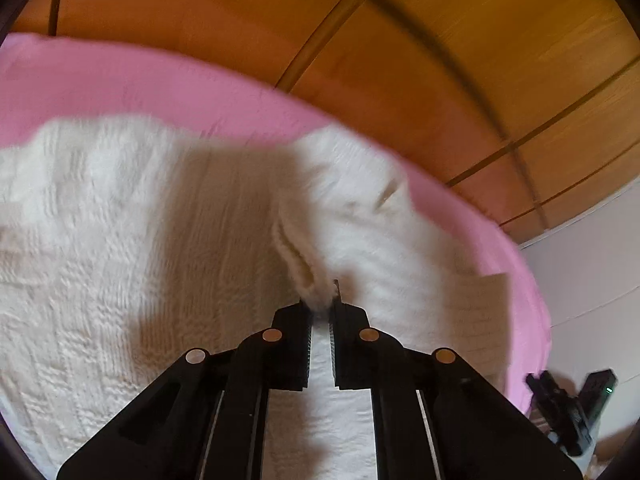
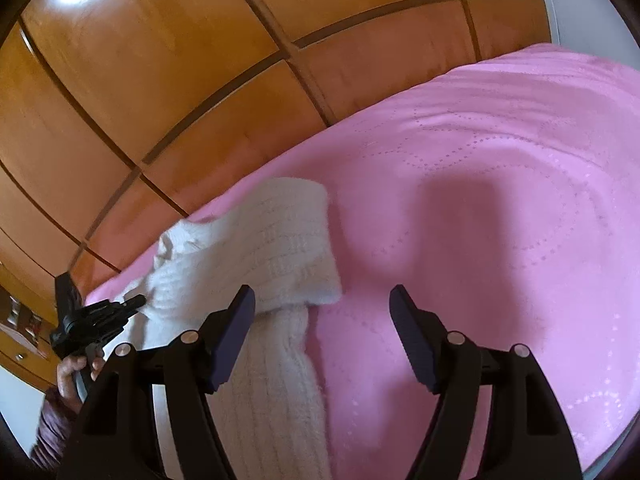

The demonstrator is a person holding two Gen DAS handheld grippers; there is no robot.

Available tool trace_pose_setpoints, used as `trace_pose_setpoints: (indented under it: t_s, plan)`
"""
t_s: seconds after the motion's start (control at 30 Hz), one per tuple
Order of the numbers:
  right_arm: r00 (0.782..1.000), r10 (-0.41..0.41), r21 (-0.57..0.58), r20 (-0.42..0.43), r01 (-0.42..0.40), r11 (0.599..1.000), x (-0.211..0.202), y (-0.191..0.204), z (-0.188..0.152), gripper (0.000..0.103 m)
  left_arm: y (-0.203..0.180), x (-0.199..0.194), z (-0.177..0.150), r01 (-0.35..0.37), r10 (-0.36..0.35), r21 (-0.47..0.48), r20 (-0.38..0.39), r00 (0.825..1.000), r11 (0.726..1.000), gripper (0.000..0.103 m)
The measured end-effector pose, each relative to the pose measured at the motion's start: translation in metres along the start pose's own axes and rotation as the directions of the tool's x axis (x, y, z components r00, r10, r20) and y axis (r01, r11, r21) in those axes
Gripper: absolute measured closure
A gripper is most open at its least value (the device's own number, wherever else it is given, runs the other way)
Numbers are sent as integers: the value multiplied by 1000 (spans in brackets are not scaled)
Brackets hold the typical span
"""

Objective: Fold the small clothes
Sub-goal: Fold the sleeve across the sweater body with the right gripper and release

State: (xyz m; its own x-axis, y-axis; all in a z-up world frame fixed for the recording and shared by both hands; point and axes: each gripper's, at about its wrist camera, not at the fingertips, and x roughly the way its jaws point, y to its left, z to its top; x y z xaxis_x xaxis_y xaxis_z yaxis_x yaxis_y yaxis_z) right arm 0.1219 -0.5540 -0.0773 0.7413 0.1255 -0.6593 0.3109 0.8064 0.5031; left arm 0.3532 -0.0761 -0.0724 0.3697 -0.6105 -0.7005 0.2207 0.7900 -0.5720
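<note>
The left gripper (image 1: 320, 312) has its jaws clenched on a raised fold of the white knit sweater (image 1: 120, 240), which spreads ahead of and beneath them on the pink bedspread (image 1: 160, 84); the right gripper (image 2: 322, 300) stands released, a sleeve (image 2: 280, 360) lying beneath its left finger, bedspread between the jaws.

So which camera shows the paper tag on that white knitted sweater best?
The left wrist view. The pale paper tag lies flat on the white knitted sweater, right of the shut left claw, with faint lines visible. The right wrist view shows the sweater, not the tag.
</note>
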Motion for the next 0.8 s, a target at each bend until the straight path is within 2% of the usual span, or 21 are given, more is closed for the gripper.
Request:
trace_pose_setpoints:
  t_s: [0.13,0.23,0.27,0.43,0.53,0.6,0.67,0.73,0.8]
  plan:
    - [999,47,-45,-9,-47,998,16,20,6,33,-1,-43,-2,5,-9,46,87,996,999,97]
    - [996,82,-89,-45,-86,992,42,47,4,33,12,-65,-8,-25,20,44,112,994,999,97]
    - [995,82,-98,-64,-88,991,53,54,2,33,18,-65,-10,-56,51,43,107,993,997,97]
    - [991,-30,-168,-127,9,986,98,70,-14,33,49,-43,-22,-139,137,28,47,989,990,97]
    - [992,-85,-226,-95,62,972,100,78,-21,32,58,-35,-28,-154,154,11,41,987,988,94]
    - [990,-106,-254,-88,81,964,97,84,-23,32,58,-44,-29,-171,169,18,72,983,985,79]
    - [992,-106,-257,-75,83,963,91,90,-23,31,61,-58,-30,-180,179,0,104,978,984,55]
    - [995,-89,-281,-51,71,957,83,102,-28,31,71,-82,-32,-150,157,-54,160,974,987,48]
    - [995,-94,-323,-38,77,943,82,113,-39,31,84,-103,-33,-146,162,-96,196,967,985,47]
